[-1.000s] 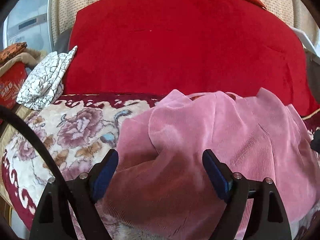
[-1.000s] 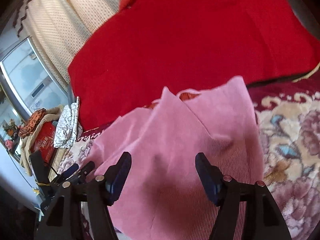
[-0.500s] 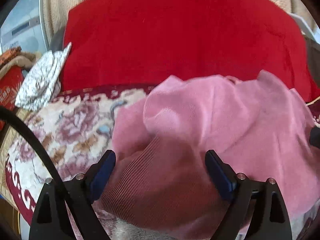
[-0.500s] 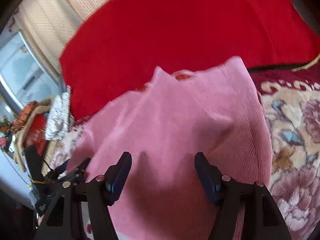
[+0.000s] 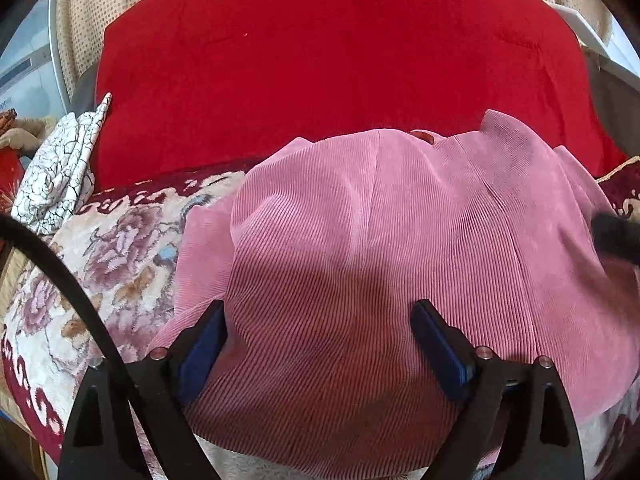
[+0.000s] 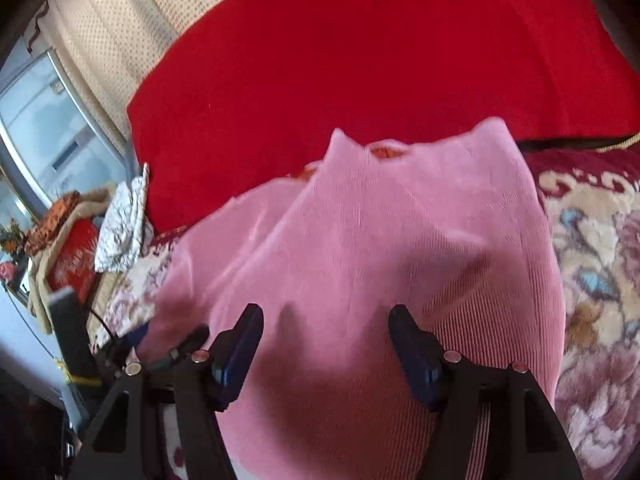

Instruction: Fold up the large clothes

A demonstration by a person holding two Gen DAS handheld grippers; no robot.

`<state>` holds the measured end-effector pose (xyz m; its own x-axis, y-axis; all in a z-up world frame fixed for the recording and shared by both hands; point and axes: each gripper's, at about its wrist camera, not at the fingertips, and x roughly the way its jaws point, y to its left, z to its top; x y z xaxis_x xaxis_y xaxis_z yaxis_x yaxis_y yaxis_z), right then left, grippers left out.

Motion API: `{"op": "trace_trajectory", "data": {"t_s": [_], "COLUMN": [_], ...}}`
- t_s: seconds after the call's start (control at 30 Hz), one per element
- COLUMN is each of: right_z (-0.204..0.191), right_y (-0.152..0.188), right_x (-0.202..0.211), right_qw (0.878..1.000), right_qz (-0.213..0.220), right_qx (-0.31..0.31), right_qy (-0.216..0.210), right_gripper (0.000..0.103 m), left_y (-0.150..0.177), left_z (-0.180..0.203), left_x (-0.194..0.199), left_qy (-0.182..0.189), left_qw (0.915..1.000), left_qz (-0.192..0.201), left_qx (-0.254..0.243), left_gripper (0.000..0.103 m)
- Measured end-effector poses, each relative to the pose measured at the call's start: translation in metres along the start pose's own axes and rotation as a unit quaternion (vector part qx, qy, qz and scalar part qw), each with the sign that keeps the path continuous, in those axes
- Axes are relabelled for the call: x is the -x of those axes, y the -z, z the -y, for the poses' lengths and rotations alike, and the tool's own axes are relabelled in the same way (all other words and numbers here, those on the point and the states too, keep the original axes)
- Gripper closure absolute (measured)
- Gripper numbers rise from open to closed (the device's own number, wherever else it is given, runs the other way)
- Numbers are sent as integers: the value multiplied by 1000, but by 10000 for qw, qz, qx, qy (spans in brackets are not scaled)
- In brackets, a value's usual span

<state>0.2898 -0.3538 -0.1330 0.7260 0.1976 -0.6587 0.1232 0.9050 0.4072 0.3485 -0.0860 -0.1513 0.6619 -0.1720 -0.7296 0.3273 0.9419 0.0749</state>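
A floral bedspread [image 5: 120, 248] in cream, mauve and maroon covers the bed, with a big red quilt [image 5: 320, 60] heaped behind it against a dotted beige curtain [image 6: 120, 36]. A black-and-white patterned cloth [image 5: 60, 168] sits at the quilt's left end.

The pink corduroy garment [image 5: 380, 240] lies on the bedspread right in front of both claws, bunched into a rounded mound with one layer already lapped over another; a bit of orange lining shows at its far edge. The left gripper [image 5: 320, 344] stands with its jaws wide apart, the blue pads [image 5: 204, 348] on either side of the near fold, not pinching it. The right gripper [image 6: 326, 348] is likewise apart, though less wide, hovering over the cloth with nothing clamped; its view is blurred.

The garment looks soft and limp but fairly thick, so it should drape and sag rather than hold a crease, and the ribbed nap ought to give the pads decent purchase. The best hold is probably the near hem or a corner edge, pinching through both layers so the top one does not slide off.
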Motion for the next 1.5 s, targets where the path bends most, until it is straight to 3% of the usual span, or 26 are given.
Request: {"op": "trace_trajectory", "data": {"t_s": [0.13,0.23,0.27,0.37,0.6,0.77,0.87,1.23,1.5], "right_z": [-5,5,6,-4,1,-13,-7,-31,-32], "right_y": [-13,-13,-10,-8,-2,4,11,26,31], "right_x": [-1,-41,-44,-35,-11,0,-14,-23,-21], "right_qw": [9996,9981,9986,9992,9996,9996,9984,9894,9875], "right_qz": [223,-506,-417,-348,-218,-168,-534,-326,-262], "right_qx": [-95,-359,-332,-25,-157,144,200,1182,1319], "right_qy": [-150,17,27,179,-130,-198,-26,784,818], "right_gripper": [33,33,33,33,33,33,33,33,33], "left_y": [1,1,1,1,1,1,1,3,1], "left_z": [-1,-2,-2,-1,-2,-2,-1,-3,-6], "left_x": [-4,-4,-4,-3,-3,-3,-3,-3,-1], "left_qy": [26,26,29,25,26,13,-5,25,56], "left_qw": [10000,10000,10000,10000,10000,10000,10000,10000,10000], "left_qz": [13,41,36,26,36,33,37,56,7], "left_qx": [12,-18,-22,-14,-9,-5,-9,-32,24], "left_gripper": [11,11,11,11,11,10,10,10,10]}}
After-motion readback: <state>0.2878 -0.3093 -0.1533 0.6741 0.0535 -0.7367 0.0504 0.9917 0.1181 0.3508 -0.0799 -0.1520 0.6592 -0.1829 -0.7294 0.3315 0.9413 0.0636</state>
